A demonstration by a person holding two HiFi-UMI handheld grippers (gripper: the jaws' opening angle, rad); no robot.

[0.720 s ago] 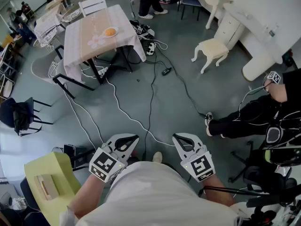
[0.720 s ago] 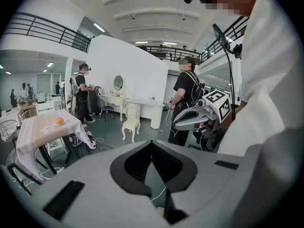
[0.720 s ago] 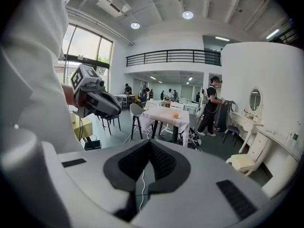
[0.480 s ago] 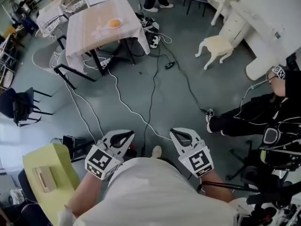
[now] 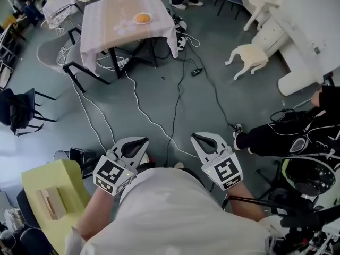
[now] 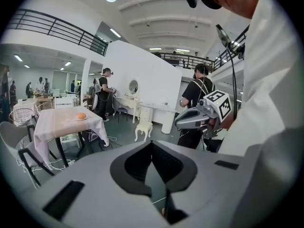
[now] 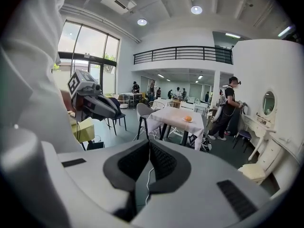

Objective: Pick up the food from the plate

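- Since the earlier frames the counter (image 5: 106, 28), under its pale cloth, has drifted rightward and up in the head view. Both claws sit much where they were, low in the frame against the person's white shirt.
- The food (image 5: 142, 18), a round orange piece, lies on a small plate (image 5: 149, 20) near the counter's far right corner, well apart from both claws.
- The left claw (image 5: 142, 141) is clenched, jaws together with nothing between them.
- The right claw (image 5: 197, 137) is likewise clenched and empty.
- Between the counter and the claws lies grey floor crossed by black and white cables (image 5: 175, 97), which run out from under the counter.
- A grey chair (image 5: 50, 57) stands just left of the counter, and a white stool (image 5: 245, 57) stands to its right.
- A black chair (image 5: 16, 113) is further out on the counter's left. A yellow-green box (image 5: 58, 187) sits well away from the counter, just beside the left claw.
- A person in black (image 5: 281, 134) is low on the floor, well to the right of the counter.
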